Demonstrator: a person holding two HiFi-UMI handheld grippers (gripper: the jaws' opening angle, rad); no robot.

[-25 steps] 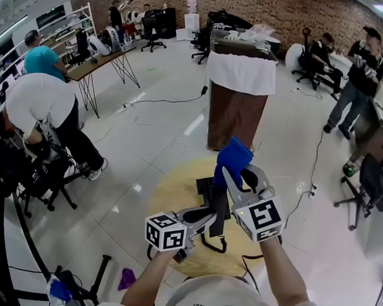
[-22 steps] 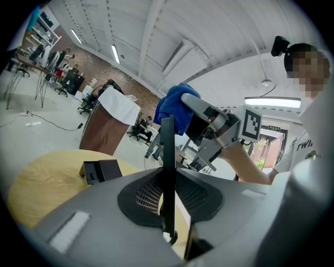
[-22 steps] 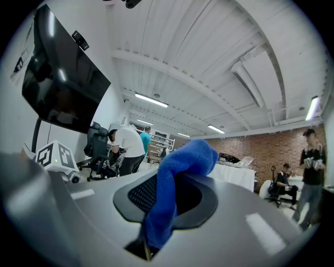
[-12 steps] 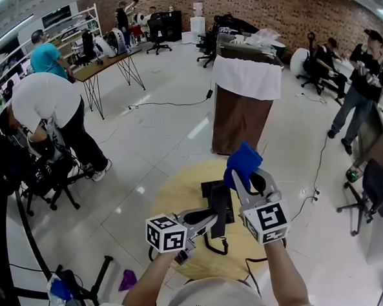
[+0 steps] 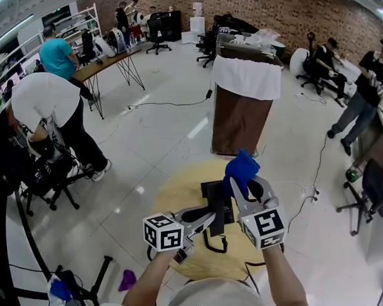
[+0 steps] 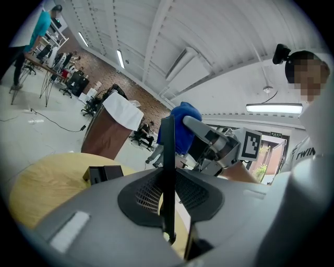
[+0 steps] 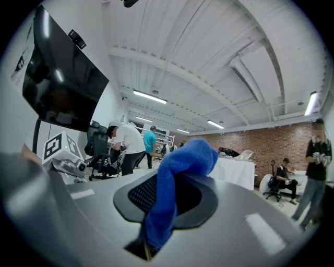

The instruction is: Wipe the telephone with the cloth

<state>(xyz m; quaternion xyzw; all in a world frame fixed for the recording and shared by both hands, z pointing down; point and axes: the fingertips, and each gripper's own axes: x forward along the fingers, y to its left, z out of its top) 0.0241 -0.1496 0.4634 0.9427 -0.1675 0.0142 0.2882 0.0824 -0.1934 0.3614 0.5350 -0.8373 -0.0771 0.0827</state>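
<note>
My left gripper [image 5: 213, 217] is shut on the black telephone handset [image 5: 217, 220] and holds it above the round wooden table [image 5: 171, 199]. In the left gripper view the handset [image 6: 168, 172] shows edge-on as a thin upright bar between the jaws of the left gripper [image 6: 168, 206]. The black telephone base [image 5: 213, 192] lies on the table behind it, also visible as the telephone base [image 6: 103, 173]. My right gripper [image 5: 242, 183] is shut on a blue cloth [image 5: 240, 171], bunched just right of and above the handset. The blue cloth [image 7: 175, 182] hangs out of the right gripper [image 7: 166, 201].
A brown stand draped in white [image 5: 244, 107] rises just beyond the table. A person bends over office chairs [image 5: 43, 113] at the left, and others sit at the right. Cables run over the glossy floor. A purple rag [image 5: 127, 278] lies near my feet.
The right gripper with the blue cloth has come down a little and closer to the handset. The left gripper has barely moved.
</note>
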